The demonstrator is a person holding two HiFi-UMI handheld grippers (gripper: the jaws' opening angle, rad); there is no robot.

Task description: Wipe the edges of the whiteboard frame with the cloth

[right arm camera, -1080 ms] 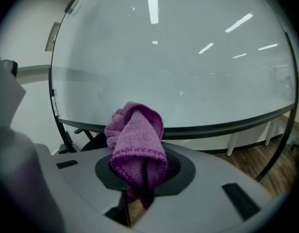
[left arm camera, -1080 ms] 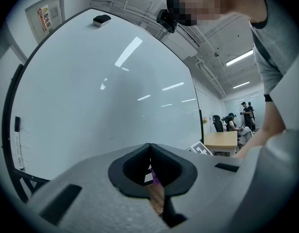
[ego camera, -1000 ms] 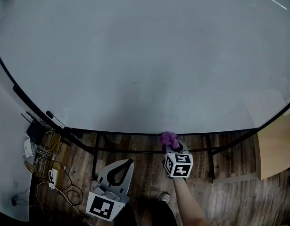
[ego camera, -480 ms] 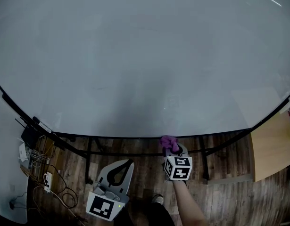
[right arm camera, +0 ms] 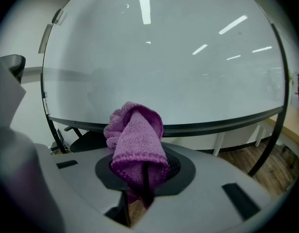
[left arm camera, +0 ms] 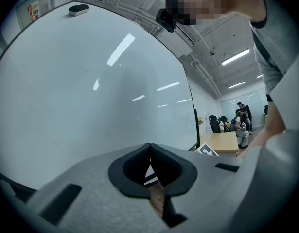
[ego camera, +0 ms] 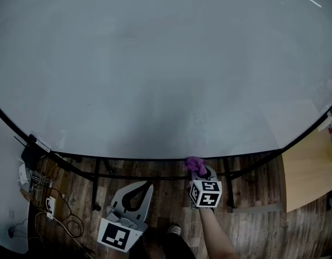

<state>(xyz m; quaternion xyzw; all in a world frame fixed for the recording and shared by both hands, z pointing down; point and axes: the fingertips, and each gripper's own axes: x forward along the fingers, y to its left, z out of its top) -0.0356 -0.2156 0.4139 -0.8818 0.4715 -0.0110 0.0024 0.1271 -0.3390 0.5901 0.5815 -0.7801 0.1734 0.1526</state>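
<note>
Slowly, the cloth (ego camera: 195,164) has been slid a little toward 3 o'clock along the bottom of the frame (ego camera: 128,158). It is clamped in the right gripper (ego camera: 199,170). The left gripper (ego camera: 147,186), at 7 o'clock, is held closed and empty. Much frame is likely left to wipe.

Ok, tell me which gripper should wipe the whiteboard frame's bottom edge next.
Right. The right gripper is shut on the purple cloth beside the frame's bottom edge; the left gripper is shut, empty and lower.

Count: one black-framed white whiteboard (ego camera: 155,63); one purple knitted cloth (ego camera: 195,162); two grey grippers, left gripper (ego camera: 147,186) and right gripper (ego camera: 201,171); one pale wooden bench (ego camera: 309,171).
</note>
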